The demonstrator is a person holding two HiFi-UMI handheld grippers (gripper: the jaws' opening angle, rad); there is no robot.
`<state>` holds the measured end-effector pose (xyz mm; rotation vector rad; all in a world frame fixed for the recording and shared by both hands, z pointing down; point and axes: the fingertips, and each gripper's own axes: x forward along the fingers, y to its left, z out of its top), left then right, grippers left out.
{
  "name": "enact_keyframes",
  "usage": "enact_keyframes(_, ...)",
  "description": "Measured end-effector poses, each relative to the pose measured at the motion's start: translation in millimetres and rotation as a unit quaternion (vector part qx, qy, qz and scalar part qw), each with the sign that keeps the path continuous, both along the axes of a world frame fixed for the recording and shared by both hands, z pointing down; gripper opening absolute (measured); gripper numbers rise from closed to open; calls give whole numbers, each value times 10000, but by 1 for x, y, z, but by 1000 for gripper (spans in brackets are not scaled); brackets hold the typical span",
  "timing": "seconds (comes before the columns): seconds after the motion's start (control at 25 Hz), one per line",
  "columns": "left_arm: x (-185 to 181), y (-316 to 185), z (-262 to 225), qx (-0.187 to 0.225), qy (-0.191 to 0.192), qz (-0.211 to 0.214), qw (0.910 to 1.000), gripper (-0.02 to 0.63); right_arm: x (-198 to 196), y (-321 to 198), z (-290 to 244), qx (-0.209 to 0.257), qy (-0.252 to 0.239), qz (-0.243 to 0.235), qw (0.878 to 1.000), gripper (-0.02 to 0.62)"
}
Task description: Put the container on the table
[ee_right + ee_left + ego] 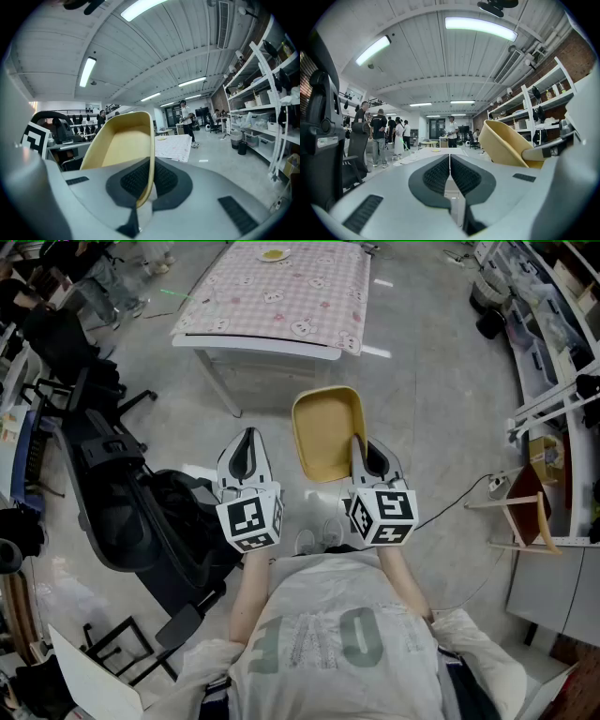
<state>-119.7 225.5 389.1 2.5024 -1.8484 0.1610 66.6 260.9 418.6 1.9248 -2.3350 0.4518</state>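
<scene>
A yellow container [326, 432] hangs in the air in front of me, a shallow tray with rounded corners. My right gripper [359, 454] is shut on its right rim, and the rim [149, 159] runs between the two dark pads. My left gripper [246, 456] is shut with nothing in it, its pads [449, 174] pressed together. It is level with the right one, to the left of the container [506, 143]. The table [281, 301] with the pink patterned cloth stands ahead, beyond the container, with a small yellowish dish [273, 254] at its far end.
A black office chair [131, 493] stands close on my left. Shelving [548, 343] and a wooden frame [525, 512] line the right side, with a cable on the grey floor. Several people [384, 136] stand in the room beyond the table.
</scene>
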Motion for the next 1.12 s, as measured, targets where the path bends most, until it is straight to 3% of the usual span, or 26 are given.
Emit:
enact_keyframes(0.44, 30, -2, 5, 55, -49, 104, 9999, 31, 19, -5, 5, 76, -439, -154, 9989, 31)
enact_keyframes(0.72, 42, 1, 8, 201, -54, -42, 9998, 31, 39, -1, 22, -41, -459, -184, 9988, 31)
enact_keyframes(0.92, 41, -12, 20, 93, -24, -208, 9997, 31, 55, -8, 36, -239, -513, -70, 9984, 31)
enact_keyframes(1.12, 49, -57, 28, 158, -11, -138, 9998, 31, 72, -52, 43, -229, -566, 102, 9981, 31)
